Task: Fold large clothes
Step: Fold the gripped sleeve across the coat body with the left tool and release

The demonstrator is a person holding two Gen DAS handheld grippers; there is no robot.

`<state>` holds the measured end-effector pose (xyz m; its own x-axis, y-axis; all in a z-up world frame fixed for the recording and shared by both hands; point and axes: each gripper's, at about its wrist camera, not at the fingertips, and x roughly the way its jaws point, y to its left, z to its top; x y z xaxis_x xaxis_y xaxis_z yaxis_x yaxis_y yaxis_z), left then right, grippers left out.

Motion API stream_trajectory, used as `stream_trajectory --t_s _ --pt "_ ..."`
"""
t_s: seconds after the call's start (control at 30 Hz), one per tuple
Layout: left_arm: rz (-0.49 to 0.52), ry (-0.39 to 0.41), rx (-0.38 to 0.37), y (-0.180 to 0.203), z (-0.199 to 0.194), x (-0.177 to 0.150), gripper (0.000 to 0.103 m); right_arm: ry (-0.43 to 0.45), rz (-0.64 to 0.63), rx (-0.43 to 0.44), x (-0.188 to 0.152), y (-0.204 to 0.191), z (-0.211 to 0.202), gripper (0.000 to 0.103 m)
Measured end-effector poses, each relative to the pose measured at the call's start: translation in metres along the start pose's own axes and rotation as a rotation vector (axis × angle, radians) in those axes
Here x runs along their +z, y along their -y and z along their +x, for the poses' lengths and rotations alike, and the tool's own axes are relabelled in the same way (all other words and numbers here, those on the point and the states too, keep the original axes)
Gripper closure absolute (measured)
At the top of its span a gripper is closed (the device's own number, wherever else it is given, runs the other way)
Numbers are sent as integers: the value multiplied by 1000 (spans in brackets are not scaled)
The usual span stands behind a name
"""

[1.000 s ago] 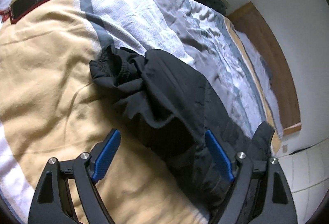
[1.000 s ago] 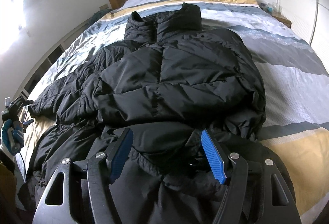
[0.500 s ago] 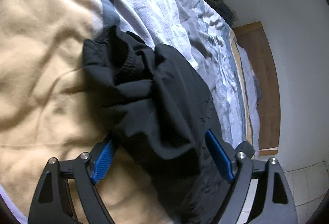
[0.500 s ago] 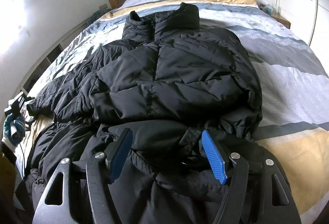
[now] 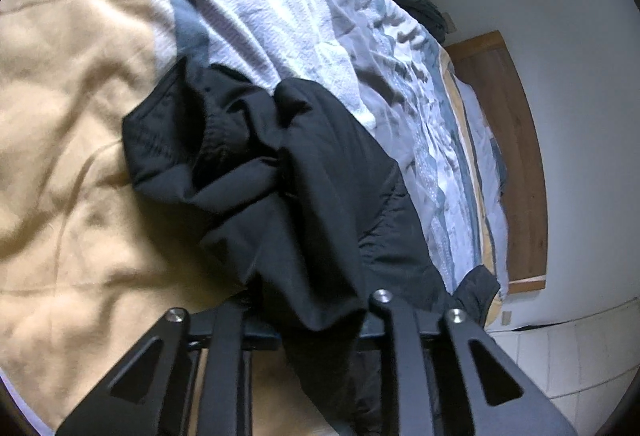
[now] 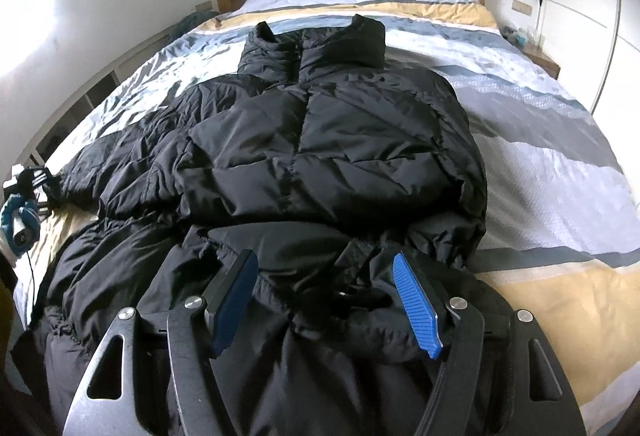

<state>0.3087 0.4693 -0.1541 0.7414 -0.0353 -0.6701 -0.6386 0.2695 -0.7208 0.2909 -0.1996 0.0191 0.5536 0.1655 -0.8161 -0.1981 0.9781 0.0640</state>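
Gripping sleeve [image 5: 280, 196]: left tool [image 5: 316, 320]; right tool [image 6: 324, 300] wide, jacket [image 6: 320, 156] hem between pads.

**One gripper pinched, one wide open**

The left hand-held gripper [image 5: 316, 320] is squeezed together near the foot edge of the bed, with black cloth pinched in it. Its pads are hidden. The right hand-held gripper [image 6: 326, 302] sits low, pointing at the headboard end. Its blue fingers [image 6: 416, 306] are spread wide apart.

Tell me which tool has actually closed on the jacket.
The left tool: black jacket fabric is pinched between its closed-in fingers, hiding the blue pads. The right tool hangs open, both pads showing.
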Motion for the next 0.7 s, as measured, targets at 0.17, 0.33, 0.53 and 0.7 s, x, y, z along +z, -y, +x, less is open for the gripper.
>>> stream_trajectory --t_s 0.17,0.33,0.53,0.7 --pt "62 13 25 13 -6 -6 91 16 -33 -29 -3 -6 -4 30" --pt "105 24 37 22 -16 -12 93 42 -65 -64 -8 -12 -11 28" --pt "157 35 55 37 -25 -17 93 63 -81 -73 -14 -15 -21 27" --pt "196 41 52 50 -33 -23 94 71 -69 -70 -16 -9 -27 27"
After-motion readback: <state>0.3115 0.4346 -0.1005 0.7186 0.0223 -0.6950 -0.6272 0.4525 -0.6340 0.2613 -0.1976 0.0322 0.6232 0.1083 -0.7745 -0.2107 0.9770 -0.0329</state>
